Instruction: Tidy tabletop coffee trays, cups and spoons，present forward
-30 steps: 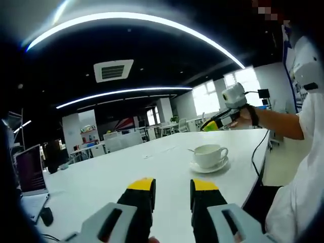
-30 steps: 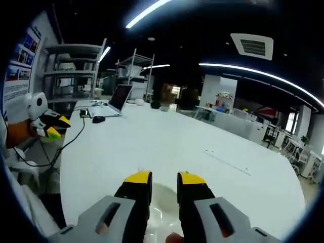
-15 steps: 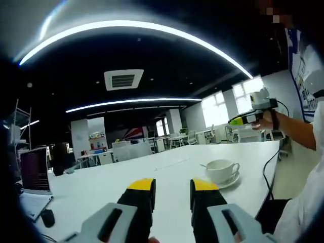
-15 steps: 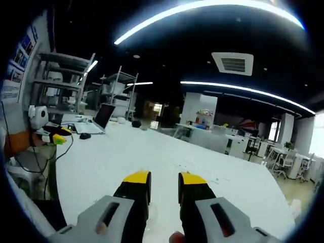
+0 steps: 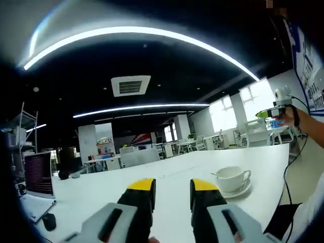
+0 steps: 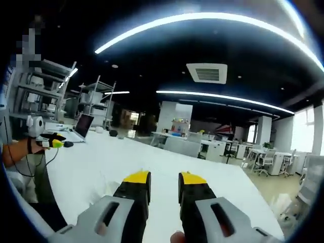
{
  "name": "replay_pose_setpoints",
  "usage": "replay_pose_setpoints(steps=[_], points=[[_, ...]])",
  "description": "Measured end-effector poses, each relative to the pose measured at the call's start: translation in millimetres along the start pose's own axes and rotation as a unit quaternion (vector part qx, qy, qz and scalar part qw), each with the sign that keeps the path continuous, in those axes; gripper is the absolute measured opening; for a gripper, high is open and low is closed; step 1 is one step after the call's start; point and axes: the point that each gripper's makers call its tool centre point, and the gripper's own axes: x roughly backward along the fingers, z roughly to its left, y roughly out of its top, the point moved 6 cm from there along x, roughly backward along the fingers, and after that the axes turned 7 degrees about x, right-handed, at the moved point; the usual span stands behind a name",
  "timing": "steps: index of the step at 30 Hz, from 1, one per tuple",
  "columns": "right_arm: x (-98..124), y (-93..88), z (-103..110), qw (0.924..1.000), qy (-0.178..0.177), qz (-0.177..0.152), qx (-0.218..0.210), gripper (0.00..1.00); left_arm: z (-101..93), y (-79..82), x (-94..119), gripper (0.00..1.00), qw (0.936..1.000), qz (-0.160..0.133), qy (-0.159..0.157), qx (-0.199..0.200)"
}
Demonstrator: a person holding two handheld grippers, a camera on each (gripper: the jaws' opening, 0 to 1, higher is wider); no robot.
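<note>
1. Two hand-held grippers are raised above a wide white bench [image 5: 167, 177]. In the left gripper view, the left hand-held gripper [image 5: 172, 188] shows black jaws with yellow tips standing a narrow gap apart, with nothing between them.
2. In the right gripper view, the right hand-held gripper [image 6: 164, 180] has the same yellow-tipped jaws, likewise a narrow gap apart and holding nothing.
3. Just beyond the left jaws, near the bench's right edge in the left gripper view, a white ceramic coffee cup [image 5: 232, 177] sits upright on a white round saucer [image 5: 237, 192]. A thin spoon handle [image 5: 214, 174] sticks out at the cup's left side.
4. Near the bench's left edge in that view lie a small dark mouse [image 5: 49, 220] and an open laptop [image 5: 38, 177] with a reddish screen.
5. At that view's far right, the right hand-held gripper appears held by a hand beyond the bench's right edge, a cable hanging from it.
6. In the right gripper view, the left hand-held gripper appears at the far left, off the bench's left edge.
7. Farther off stand office desks, white chairs [image 6: 271, 163], metal shelving [image 6: 93, 98], bright windows [image 5: 260, 98], a ceiling vent [image 5: 130, 85] and long curved light strips [image 6: 202, 20].
</note>
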Motion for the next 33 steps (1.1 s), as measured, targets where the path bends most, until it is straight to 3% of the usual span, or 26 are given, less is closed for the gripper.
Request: replay_pose_setpoints(steps=[6, 15, 17, 22, 25, 33], points=[[18, -23.0, -17, 0.9998, -0.019, 0.003, -0.010, 0.24, 4.8, -7.4, 2, 0.29, 0.9999, 0.005, 0.012, 0.010], [29, -75.5, -28, 0.9991, 0.021, 0.022, -0.028, 0.29, 9.9, -16.9, 7, 0.29, 0.9997, 0.015, 0.012, 0.016], [32, -84.6, -31, 0.9983, 0.017, 0.016, -0.054, 0.29, 10.6, -18.9, 8, 0.29, 0.9996, 0.015, 0.013, 0.021], [39, -99.6, -37, 0.9966, 0.003, -0.005, -0.082, 0.30, 13.0, -29.8, 9, 0.29, 0.9993, 0.019, 0.017, 0.028], [41, -110.7, -37, 0.9938, -0.001, -0.003, -0.112, 0.30, 12.9, -34.7, 10, 0.29, 0.9990, 0.022, 0.020, 0.034], [43, -129.5, -34, 0.9928, -0.008, 0.011, -0.119, 0.30, 11.1, -41.9, 10, 0.29, 0.9984, 0.028, 0.024, 0.042]])
